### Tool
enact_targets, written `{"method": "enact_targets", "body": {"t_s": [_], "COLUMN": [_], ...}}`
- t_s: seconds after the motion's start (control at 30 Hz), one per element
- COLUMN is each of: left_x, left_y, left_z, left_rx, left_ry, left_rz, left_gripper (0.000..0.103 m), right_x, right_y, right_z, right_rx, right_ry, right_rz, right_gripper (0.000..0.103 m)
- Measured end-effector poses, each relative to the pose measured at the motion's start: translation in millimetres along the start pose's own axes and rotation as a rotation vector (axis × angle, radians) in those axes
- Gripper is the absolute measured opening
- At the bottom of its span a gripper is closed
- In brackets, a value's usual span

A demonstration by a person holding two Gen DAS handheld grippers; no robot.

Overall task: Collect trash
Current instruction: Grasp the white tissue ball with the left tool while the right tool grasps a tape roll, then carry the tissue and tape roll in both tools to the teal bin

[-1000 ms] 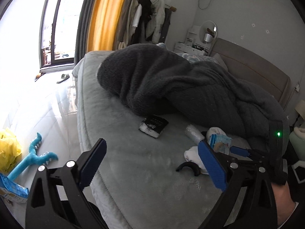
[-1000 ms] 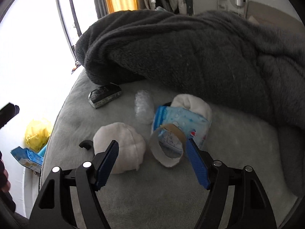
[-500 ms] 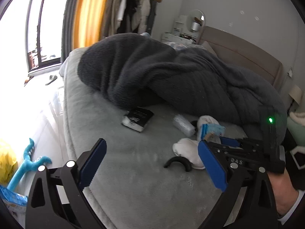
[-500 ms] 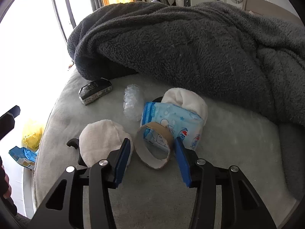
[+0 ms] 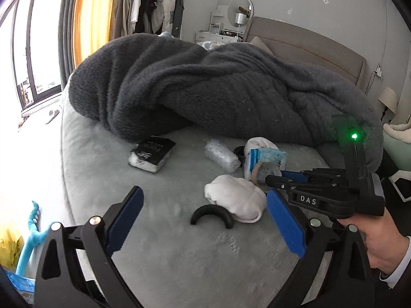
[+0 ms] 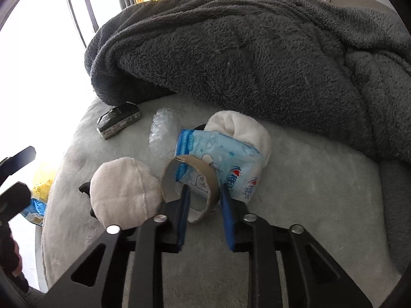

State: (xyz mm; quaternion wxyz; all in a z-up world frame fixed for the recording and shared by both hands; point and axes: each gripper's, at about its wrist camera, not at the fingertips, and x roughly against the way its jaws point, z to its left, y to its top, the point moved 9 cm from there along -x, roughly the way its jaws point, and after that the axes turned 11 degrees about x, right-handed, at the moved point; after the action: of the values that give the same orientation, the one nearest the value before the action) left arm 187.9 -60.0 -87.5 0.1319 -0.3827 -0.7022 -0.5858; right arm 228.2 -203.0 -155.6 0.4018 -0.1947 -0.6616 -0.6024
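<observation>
A brown cardboard ring (image 6: 169,179) leans on a blue tissue pack (image 6: 226,164) on the grey bed. My right gripper (image 6: 204,187) is closing over the ring's near right wall. That wall stands between the pads with a gap still showing on the left. In the left wrist view the right gripper (image 5: 272,179) reaches the ring (image 5: 257,172) from the right. My left gripper (image 5: 204,192) hangs wide open above a black curved band (image 5: 212,211) and a white plush pad (image 5: 233,195), holding nothing. A clear bubble-wrap roll (image 5: 221,155) and a black packet (image 5: 151,151) lie farther back.
A heaped dark grey blanket (image 5: 205,89) covers the far half of the bed. A second white plush pad (image 6: 241,125) sits behind the tissue pack. On the floor at the left lie a teal toy (image 5: 30,236) and a yellow bag (image 5: 7,246).
The right jaws have narrowed from wide open to close around the cardboard ring. The left gripper has moved in lower over the bed, still open.
</observation>
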Motion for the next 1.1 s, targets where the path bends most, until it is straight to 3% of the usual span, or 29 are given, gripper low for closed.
{"method": "enact_targets", "body": {"t_s": [0.2, 0.53, 0.87, 1.1], "left_x": [-14, -43, -69, -88], "left_y": [-4, -18, -24, -33], "left_z": [-17, -41, -46, -48], "left_rx": [-0.031, -0.093, -0.179, -0.202], "left_ry": [0.002, 0.029, 0.154, 0.197], "left_rz": [0.021, 0.074, 0.130, 0.189], "left_gripper": [0.098, 0.098, 0.097, 0.078], "right_x": [5, 27, 43, 47], "right_y": [-7, -2, -1, -11], "right_z": [-5, -20, -41, -56], "right_rx": [0.013, -0.021, -0.066, -0.083], "right_ry": [0.018, 0.082, 0.110, 0.106], "right_rz": [-0.007, -0.083, -0.131, -0.128], "right_gripper": [0.005, 0.002, 0.002, 0.002]}}
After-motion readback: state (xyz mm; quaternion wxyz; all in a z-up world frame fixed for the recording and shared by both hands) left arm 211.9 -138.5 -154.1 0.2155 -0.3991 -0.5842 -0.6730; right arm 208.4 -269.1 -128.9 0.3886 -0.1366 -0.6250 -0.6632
